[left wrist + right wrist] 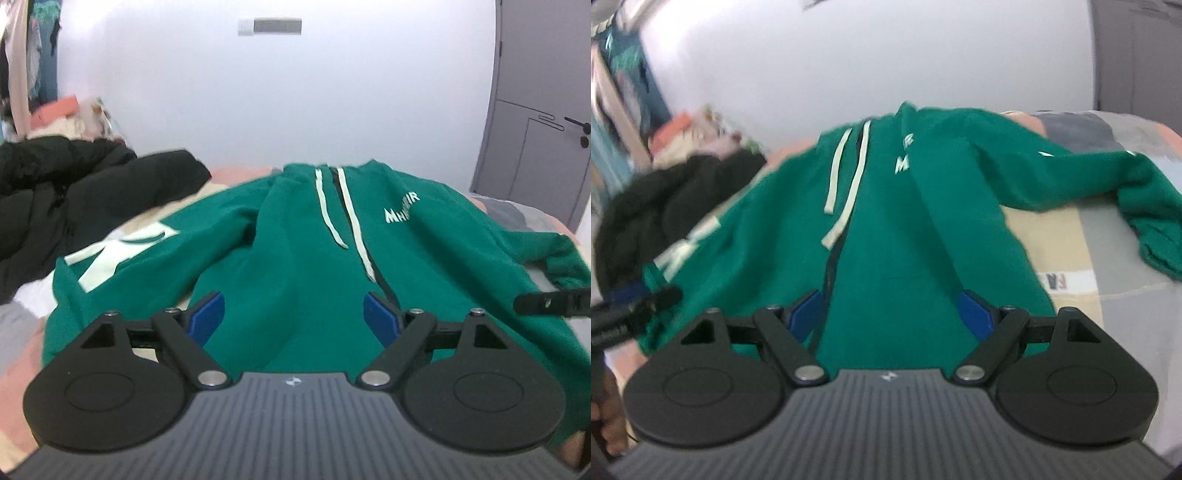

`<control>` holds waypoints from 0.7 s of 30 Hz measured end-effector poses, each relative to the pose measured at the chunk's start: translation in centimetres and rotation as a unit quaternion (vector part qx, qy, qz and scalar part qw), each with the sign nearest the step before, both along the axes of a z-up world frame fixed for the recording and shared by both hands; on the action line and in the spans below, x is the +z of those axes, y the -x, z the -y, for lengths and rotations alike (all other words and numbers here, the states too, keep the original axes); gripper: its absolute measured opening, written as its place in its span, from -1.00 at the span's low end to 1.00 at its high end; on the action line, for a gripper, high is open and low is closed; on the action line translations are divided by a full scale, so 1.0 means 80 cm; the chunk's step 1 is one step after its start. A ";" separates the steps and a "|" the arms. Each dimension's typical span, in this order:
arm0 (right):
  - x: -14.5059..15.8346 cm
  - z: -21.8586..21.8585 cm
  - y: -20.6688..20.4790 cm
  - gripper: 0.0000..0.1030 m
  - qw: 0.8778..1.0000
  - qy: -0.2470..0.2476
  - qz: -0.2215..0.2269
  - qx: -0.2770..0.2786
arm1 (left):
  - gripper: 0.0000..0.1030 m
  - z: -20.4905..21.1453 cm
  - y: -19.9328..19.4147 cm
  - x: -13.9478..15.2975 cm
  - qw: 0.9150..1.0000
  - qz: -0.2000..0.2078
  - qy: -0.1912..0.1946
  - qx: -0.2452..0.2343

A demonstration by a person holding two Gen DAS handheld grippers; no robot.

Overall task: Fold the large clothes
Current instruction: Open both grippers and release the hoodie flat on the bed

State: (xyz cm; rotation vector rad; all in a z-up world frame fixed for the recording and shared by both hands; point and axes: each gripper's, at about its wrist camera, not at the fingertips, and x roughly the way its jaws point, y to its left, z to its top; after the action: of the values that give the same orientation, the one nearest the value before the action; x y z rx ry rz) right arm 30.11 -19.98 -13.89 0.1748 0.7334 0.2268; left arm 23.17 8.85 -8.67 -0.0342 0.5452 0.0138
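Both grippers hang over the hem end of the green zip hoodie [295,258]. The left gripper [294,314] has its blue fingers spread wide with nothing pinched, same deal with the right gripper [892,312]. Hoodie's lying front-up on the patchwork bedspread [1108,266], sleeves out, white drawstrings [347,221] trailing. Black puffer jacket [74,192] heaped further back on the left.

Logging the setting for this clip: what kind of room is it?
Most likely a bedroom. The green hoodie lies spread on a bed with a patchwork cover, a black puffer jacket is heaped beside it, more clothes hang at the far left, and a grey door stands on the right.
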 end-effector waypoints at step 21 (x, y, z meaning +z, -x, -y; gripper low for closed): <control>-0.120 -0.031 -0.055 0.65 0.997 0.066 0.001 0.036 | 0.80 -0.024 -0.086 -0.099 0.995 -0.075 0.062 -0.001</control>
State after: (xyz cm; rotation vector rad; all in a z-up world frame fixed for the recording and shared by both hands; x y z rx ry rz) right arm 34.52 -17.53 -23.46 0.0223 0.7503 0.2454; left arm 30.04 10.80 -16.55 -0.1544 0.6968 -0.0201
